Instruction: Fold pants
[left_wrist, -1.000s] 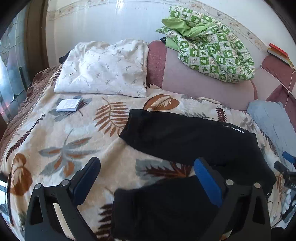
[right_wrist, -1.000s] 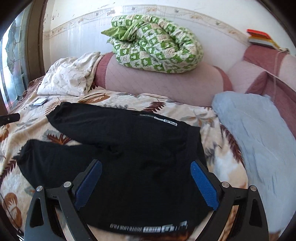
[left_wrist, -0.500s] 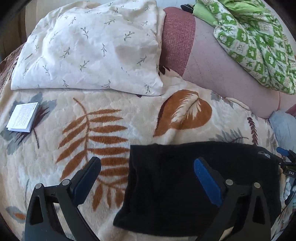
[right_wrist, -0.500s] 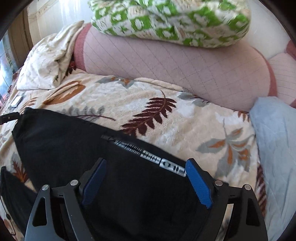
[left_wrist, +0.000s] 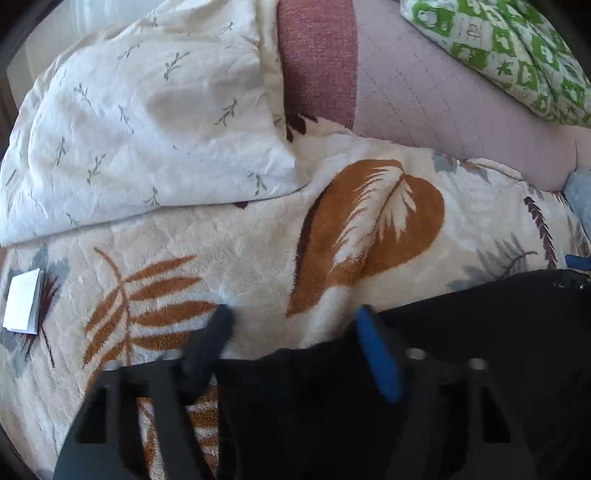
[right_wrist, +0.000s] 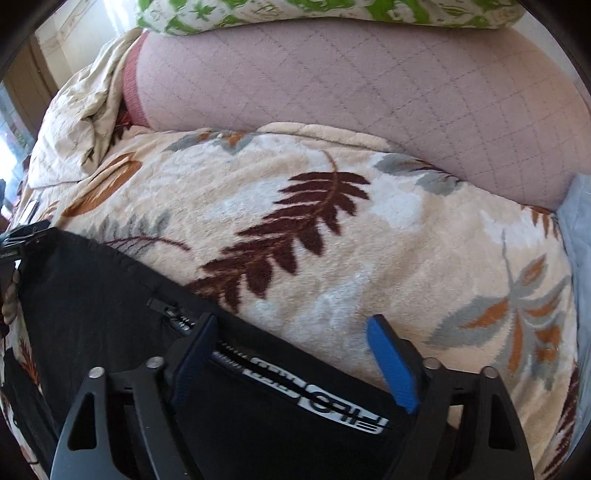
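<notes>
We are seeing both the left gripper (left_wrist: 295, 325) and right gripper (right_wrist: 291, 332) spread, straddling the black pants (right_wrist: 110, 302) edge at 6 o'clock on the blanket (right_wrist: 369, 258).

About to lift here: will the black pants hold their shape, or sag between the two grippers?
The black pants will likely sag: thin fabric lying flat and following the plush blanket. The edge looks easy to pinch, already sitting between both the left gripper's and right gripper's open fingers. The fleece may drag them somewhat.
</notes>
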